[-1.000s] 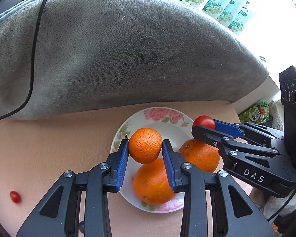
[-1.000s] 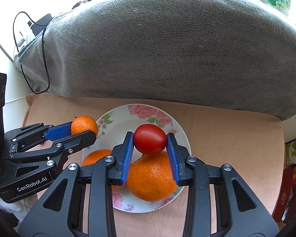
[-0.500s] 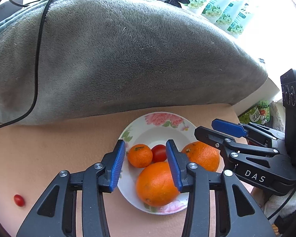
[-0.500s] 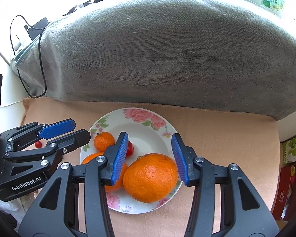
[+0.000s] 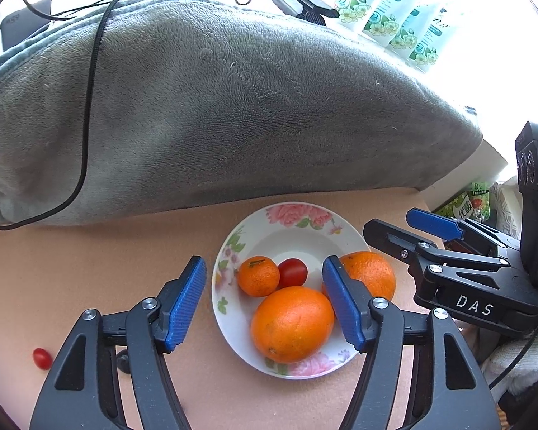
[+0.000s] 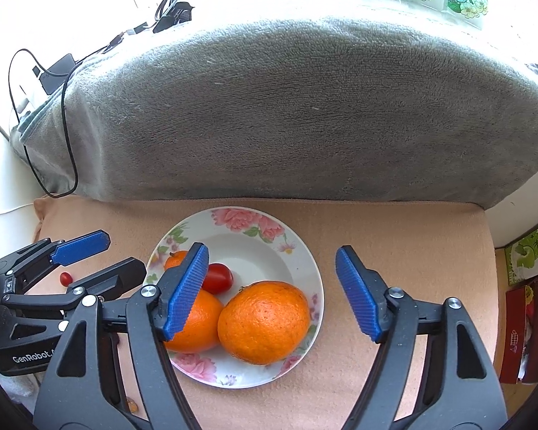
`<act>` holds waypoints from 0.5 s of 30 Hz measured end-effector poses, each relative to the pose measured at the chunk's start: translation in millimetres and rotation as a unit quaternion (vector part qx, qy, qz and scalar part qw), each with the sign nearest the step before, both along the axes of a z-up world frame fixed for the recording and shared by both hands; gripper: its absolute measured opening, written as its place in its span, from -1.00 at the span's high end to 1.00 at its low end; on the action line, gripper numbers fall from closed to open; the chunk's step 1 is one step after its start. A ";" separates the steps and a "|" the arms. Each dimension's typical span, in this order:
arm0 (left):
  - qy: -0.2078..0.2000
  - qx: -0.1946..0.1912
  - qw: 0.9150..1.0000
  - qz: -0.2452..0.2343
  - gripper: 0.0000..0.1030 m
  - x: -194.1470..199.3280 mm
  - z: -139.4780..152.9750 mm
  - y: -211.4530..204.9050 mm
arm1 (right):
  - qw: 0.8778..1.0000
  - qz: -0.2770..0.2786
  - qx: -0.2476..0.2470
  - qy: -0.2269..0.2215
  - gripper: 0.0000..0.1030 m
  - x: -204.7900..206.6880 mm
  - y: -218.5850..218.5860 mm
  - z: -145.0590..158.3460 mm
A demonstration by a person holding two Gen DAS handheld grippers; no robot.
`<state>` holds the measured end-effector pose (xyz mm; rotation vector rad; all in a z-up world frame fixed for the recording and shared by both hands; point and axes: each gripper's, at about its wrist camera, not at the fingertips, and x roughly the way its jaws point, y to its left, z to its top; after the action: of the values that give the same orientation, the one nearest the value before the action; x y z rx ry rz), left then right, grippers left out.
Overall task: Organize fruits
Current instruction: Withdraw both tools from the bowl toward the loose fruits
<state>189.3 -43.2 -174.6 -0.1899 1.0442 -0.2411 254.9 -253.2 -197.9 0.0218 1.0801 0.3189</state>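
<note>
Small orange mandarin point(image 5: 258, 276) + red tomato point(image 5: 292, 272) now dropped in floral white plate point(image 5: 287, 229), were held 1 s ago; left gripper point(image 5: 263, 302) & right gripper point(image 6: 270, 292) fingers wide open, empty. Small red cherry tomato point(image 5: 42, 358) left on counter.

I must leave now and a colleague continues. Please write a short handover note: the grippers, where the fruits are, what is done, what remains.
Left gripper: open, empty, above the flowered white plate.
Right gripper: open, empty, over the same plate.
On the plate: two large oranges, a small orange mandarin and a red tomato.
Left: one small red cherry tomato lies on the beige mat, left of the plate. Probably move it onto the plate.
</note>
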 end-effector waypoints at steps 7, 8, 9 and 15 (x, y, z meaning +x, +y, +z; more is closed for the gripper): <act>-0.004 -0.002 1.000 0.003 -0.30 -8.6 4.0 8.0 | 1.000 -0.004 0.009 -0.011 -0.48 -11.3 0.3 8.8; -0.004 -0.002 1.000 0.003 -0.30 -9.8 4.7 9.4 | 1.000 -0.005 0.010 -0.012 -0.48 -13.0 0.1 9.8; -0.004 -0.003 1.000 0.004 -0.30 -10.8 5.4 10.4 | 1.000 -0.006 0.011 -0.014 -0.48 -14.5 0.6 9.7; -0.006 -0.001 1.000 0.010 -0.30 -20.0 8.8 20.2 | 1.000 -0.006 0.011 -0.020 -0.48 -27.2 3.8 14.4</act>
<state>169.3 -23.0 -165.8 -0.2015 1.0303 -0.2252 227.7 -249.4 -183.5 0.0408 1.0355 0.3188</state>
